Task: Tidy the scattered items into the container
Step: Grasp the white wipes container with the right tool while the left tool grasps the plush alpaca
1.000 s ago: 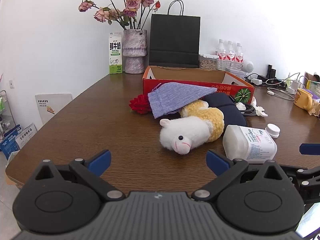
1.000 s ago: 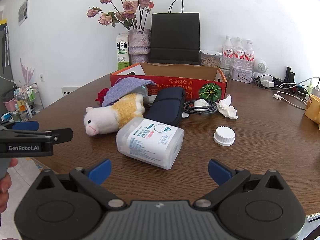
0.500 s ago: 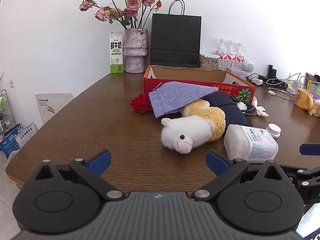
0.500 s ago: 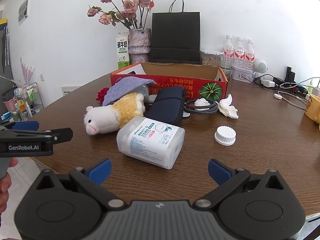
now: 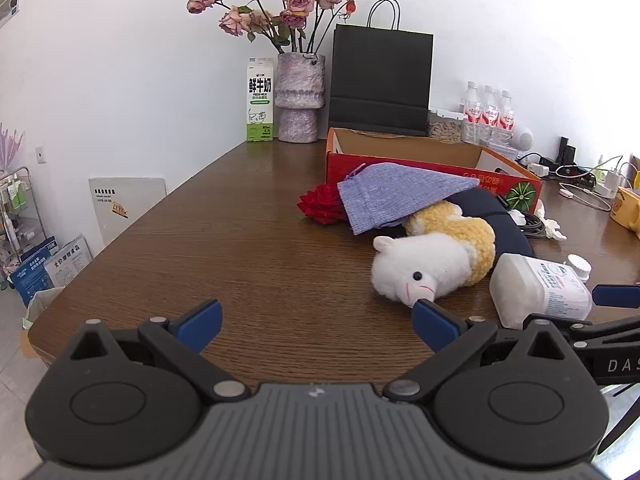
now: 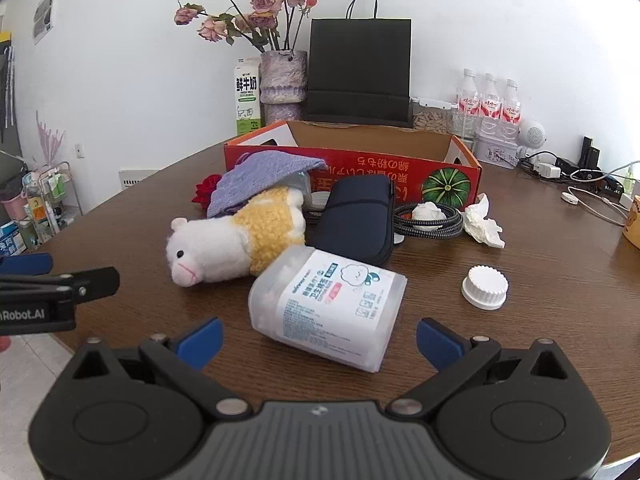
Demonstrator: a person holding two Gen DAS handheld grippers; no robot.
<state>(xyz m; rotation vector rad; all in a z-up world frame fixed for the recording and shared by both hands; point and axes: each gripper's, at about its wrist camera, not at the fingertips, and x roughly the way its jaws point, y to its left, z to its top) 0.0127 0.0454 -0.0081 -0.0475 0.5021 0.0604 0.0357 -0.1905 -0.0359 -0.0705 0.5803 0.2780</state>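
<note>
Translucent white plastic cotton-swab jar (image 6: 326,310): lying capless on brown wooden counter (image 6: 540,320), just before spread right claw (image 6: 318,340). Probably light, rigid, slick; best gripped across flat sides. Left claw (image 5: 316,322) spread, empty.

left tool (image 5: 316,318) agape, right tool (image 6: 318,338) agape

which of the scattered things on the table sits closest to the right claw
The translucent white plastic jar lying on its side, directly between the open right claw fingers. The plush alpaca, white cap and dark pouch lie farther off.
</note>
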